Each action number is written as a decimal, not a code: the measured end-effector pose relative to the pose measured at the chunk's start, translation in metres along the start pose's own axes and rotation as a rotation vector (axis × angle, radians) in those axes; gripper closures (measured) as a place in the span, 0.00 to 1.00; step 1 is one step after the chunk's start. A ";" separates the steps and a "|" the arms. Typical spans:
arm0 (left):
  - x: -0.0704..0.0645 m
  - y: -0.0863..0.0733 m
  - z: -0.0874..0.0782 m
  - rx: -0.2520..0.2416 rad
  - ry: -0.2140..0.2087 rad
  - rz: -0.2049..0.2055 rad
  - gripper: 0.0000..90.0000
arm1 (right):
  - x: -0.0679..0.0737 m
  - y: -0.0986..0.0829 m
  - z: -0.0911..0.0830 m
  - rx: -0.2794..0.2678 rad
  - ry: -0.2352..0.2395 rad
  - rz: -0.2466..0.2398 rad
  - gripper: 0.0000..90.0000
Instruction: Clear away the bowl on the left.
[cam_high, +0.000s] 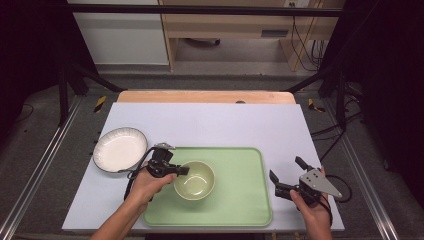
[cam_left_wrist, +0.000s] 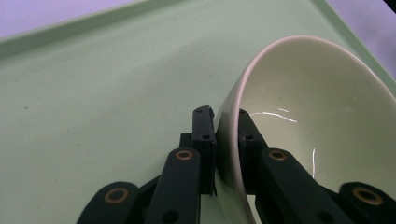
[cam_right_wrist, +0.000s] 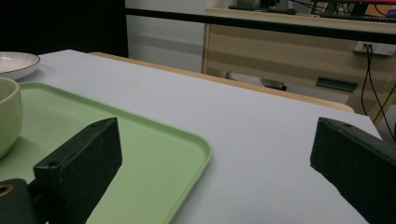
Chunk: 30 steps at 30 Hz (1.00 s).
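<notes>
A pale green bowl (cam_high: 195, 180) stands on the green tray (cam_high: 240, 200) in the high view. My left gripper (cam_high: 181, 171) is shut on the bowl's left rim. In the left gripper view the bowl (cam_left_wrist: 308, 121) has its wall pinched between the two black jaws, one outside and one inside, left gripper (cam_left_wrist: 225, 122). My right gripper (cam_high: 287, 170) hangs open over the table just right of the tray, with nothing between its jaws. The right gripper view shows that right gripper (cam_right_wrist: 219, 158) wide apart above the tray's corner (cam_right_wrist: 187, 154), with the bowl (cam_right_wrist: 8, 116) at far left.
A white plate (cam_high: 120, 149) with a dark rim lies on the table left of the tray, also seen as plate (cam_right_wrist: 16, 63) far off. The light grey table mat (cam_high: 215, 122) stretches back to a wooden edge. Black frame posts stand at both sides.
</notes>
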<state>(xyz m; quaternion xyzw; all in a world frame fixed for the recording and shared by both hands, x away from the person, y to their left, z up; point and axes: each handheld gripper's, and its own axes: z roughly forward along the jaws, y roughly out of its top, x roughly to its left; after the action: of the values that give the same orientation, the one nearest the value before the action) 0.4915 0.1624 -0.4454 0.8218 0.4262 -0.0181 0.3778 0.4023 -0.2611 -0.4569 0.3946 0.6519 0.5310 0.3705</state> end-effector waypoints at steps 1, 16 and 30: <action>0.000 0.000 0.000 0.000 0.000 0.000 0.91 | 0.000 0.000 0.000 0.000 0.000 0.000 0.03; 0.000 0.001 0.004 0.008 -0.008 -0.007 0.91 | 0.000 0.000 0.000 0.001 0.001 0.000 0.03; 0.001 0.001 0.005 0.009 -0.011 -0.019 0.91 | 0.000 0.000 0.000 0.000 0.003 0.006 0.03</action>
<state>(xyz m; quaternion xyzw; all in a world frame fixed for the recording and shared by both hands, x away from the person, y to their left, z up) 0.4941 0.1596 -0.4484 0.8194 0.4316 -0.0282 0.3762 0.4021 -0.2617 -0.4566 0.3956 0.6512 0.5327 0.3682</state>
